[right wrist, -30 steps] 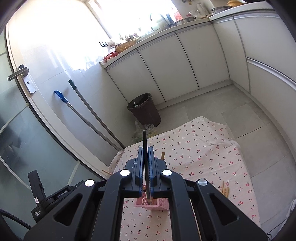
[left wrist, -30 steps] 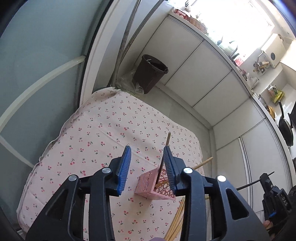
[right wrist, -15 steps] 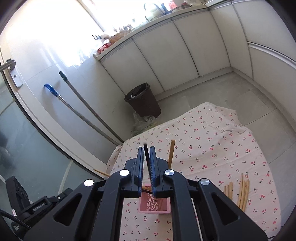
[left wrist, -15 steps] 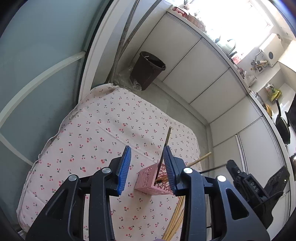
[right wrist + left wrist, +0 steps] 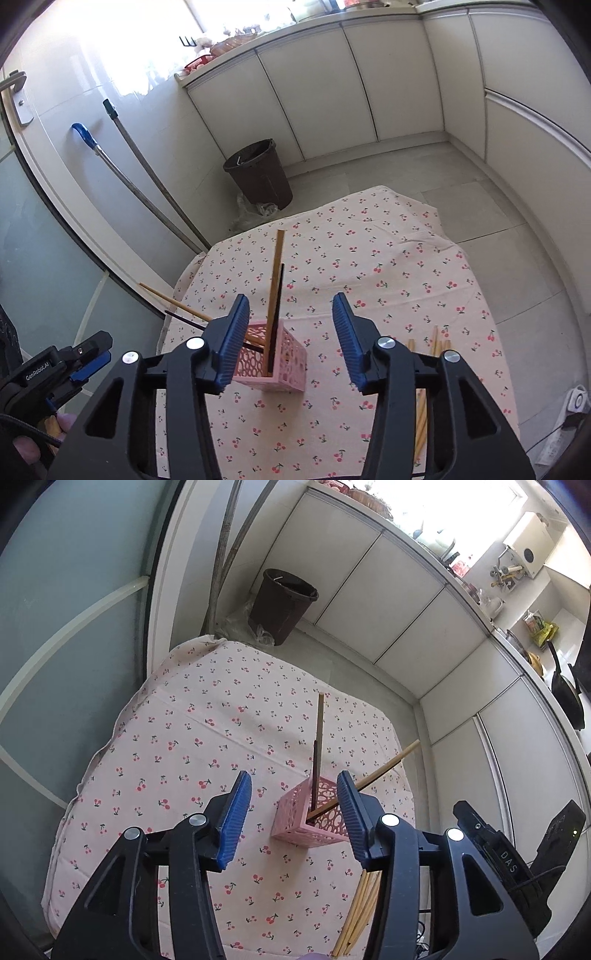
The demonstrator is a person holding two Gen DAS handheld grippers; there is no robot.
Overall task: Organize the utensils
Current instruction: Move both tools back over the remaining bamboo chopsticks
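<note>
A pink perforated basket (image 5: 314, 818) stands on the cherry-print cloth (image 5: 207, 738); it also shows in the right wrist view (image 5: 280, 363). Several chopsticks stand in it: a wooden one (image 5: 275, 280) and a black one (image 5: 276, 314) upright, others leaning over the rim (image 5: 173, 301). My left gripper (image 5: 291, 812) is open and empty, just before the basket. My right gripper (image 5: 291, 343) is open and empty above the basket. Loose wooden chopsticks (image 5: 360, 912) lie on the cloth beside the basket, also seen in the right wrist view (image 5: 436, 343).
A dark bin (image 5: 258, 171) stands on the floor beyond the table, with two mop handles (image 5: 147, 173) leaning on the wall. White cabinets (image 5: 351, 92) line the back. A glass door (image 5: 55, 609) is at the left.
My right gripper was shut on a black chopstick above the basket; it has opened, and the black chopstick now stands in the basket. The left gripper stayed open.
</note>
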